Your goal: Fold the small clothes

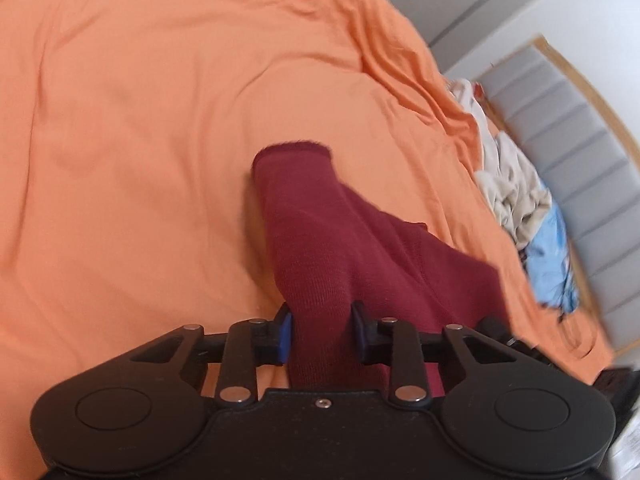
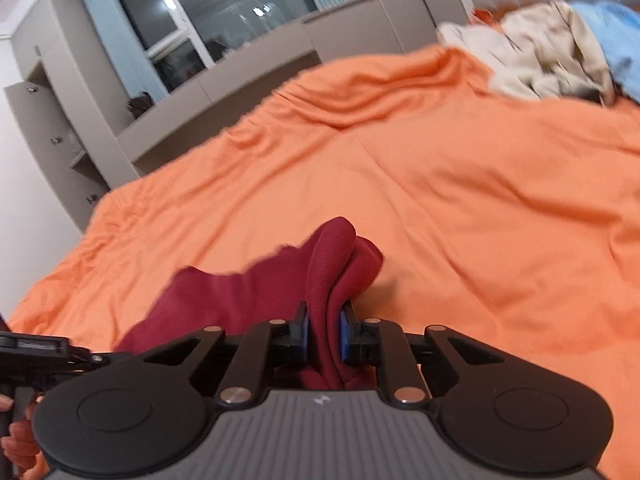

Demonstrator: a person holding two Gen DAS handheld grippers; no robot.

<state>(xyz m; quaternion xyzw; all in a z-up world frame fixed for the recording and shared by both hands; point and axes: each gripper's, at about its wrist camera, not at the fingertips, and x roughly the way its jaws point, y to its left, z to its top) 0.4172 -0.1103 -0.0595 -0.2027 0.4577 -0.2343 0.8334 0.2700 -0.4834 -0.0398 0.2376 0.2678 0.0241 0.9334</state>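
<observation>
So, left view: left gripper point(image 1: 322, 330) is clamped on the maroon sock point(image 1: 320, 248), cuff end hanging out over the orange sheet point(image 1: 140, 120); right view: right gripper point(image 2: 324, 330) pinches the sock's point(image 2: 240, 292) bunched folds just above the sheet point(image 2: 460, 200).

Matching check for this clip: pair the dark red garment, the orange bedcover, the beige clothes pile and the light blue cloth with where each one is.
1. dark red garment
2. orange bedcover
3. beige clothes pile
4. light blue cloth

A. spread across the bed
B. on the bed's far side
C. pinched in both grippers
D. beside the beige pile, by the headboard

Pairs: 1-C, 2-A, 3-B, 4-D
</observation>
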